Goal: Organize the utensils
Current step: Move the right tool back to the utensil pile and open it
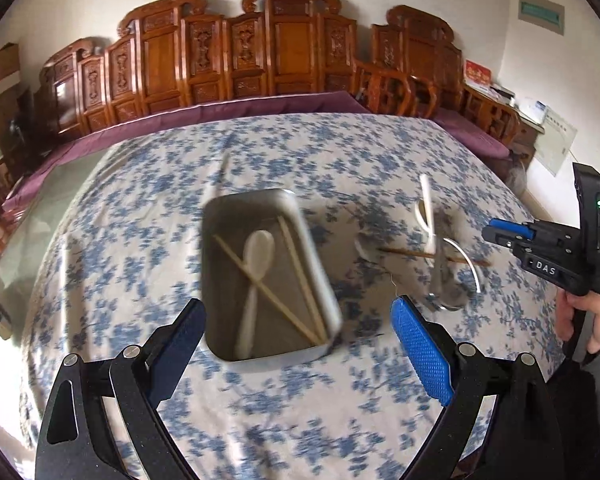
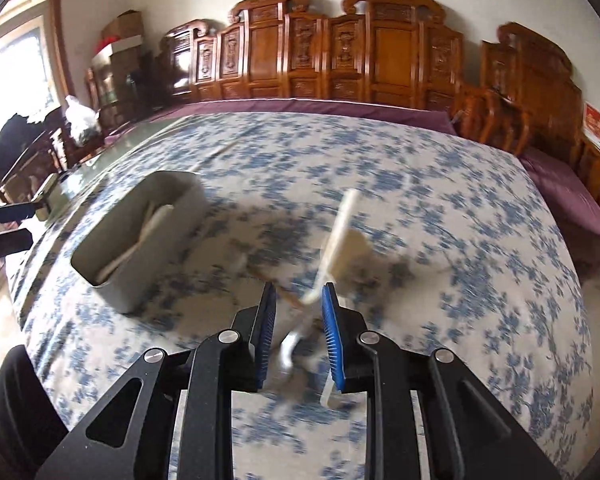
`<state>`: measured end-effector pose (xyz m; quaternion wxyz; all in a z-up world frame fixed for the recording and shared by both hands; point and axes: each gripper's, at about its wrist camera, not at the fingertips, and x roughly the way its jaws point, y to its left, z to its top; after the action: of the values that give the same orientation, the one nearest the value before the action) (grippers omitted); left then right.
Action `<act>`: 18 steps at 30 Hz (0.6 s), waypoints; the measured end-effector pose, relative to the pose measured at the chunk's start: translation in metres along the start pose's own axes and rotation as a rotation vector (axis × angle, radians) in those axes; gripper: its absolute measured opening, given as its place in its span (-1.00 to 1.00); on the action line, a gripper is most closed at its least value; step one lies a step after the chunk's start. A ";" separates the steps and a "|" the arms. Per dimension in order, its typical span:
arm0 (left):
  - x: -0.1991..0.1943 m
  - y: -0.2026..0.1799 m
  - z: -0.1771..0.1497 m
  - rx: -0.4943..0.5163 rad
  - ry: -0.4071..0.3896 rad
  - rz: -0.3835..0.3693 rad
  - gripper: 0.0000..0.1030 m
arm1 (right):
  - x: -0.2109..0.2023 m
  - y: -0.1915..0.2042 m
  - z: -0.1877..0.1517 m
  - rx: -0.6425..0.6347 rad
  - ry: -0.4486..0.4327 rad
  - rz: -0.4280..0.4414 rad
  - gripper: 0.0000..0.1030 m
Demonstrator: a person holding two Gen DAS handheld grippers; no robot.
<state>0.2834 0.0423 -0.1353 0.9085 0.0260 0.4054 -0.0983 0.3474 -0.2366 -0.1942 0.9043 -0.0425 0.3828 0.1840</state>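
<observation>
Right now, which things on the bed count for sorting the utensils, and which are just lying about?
For the job:
- metal tray, already holding a white spoon and chopsticks
- loose utensil pile beside it: white spoon, brown chopstick, blurred
- lone chopstick beyond the tray

Lying about:
- floral bedspread
- carved wooden headboard
- wooden chair

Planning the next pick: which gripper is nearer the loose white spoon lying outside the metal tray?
Right. The right gripper hovers just over the white spoon, jaws slightly apart and empty. The left gripper is wide open over the metal tray, off to the spoon's side.
</observation>
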 end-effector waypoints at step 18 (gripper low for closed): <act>0.087 -0.080 -0.003 0.066 0.113 -0.058 0.75 | 0.037 -0.032 -0.016 0.087 0.081 0.071 -0.50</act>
<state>0.3219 -0.0492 -0.1986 0.8796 0.0496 0.4531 -0.1361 0.3721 -0.2591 -0.2337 0.8820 0.0031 0.4279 0.1975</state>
